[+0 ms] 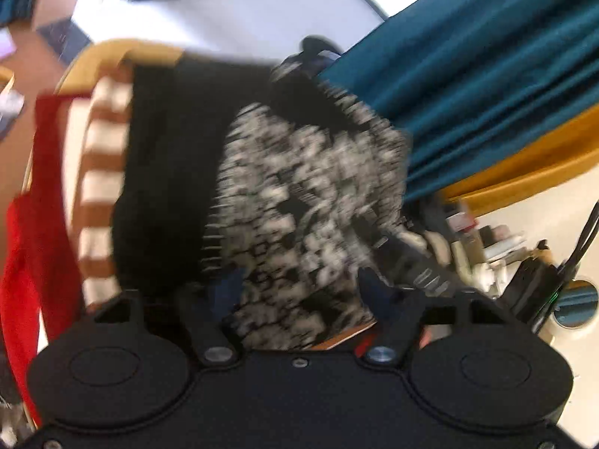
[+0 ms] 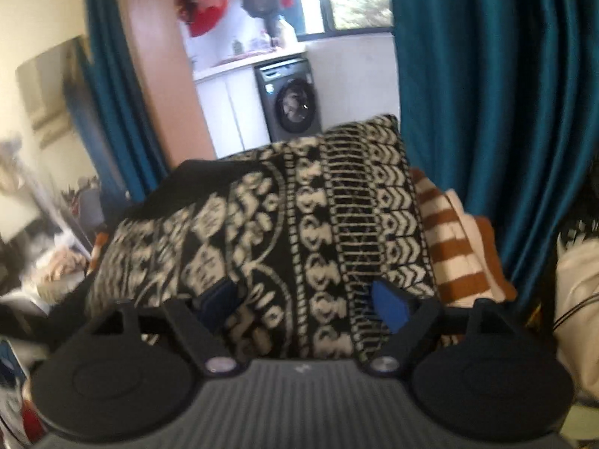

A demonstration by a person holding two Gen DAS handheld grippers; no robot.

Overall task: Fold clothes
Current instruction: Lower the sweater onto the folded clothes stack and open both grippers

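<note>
My left tool (image 1: 299,280) has its fingers spread wide, with the black-and-white patterned cloth (image 1: 310,202) lying between them; I cannot tell if they press it. My right tool (image 2: 305,299) is also wide, the same patterned cloth (image 2: 299,224) bunched between its blue pads (image 2: 391,307). The cloth sits on top of a pile, over a black garment (image 1: 168,172) and beside a brown-and-cream striped garment (image 2: 456,247), with a red one (image 1: 33,224) at the pile's left edge. Teal curtains (image 2: 486,93) hang behind; a washing machine (image 2: 292,101) stands further back
</note>
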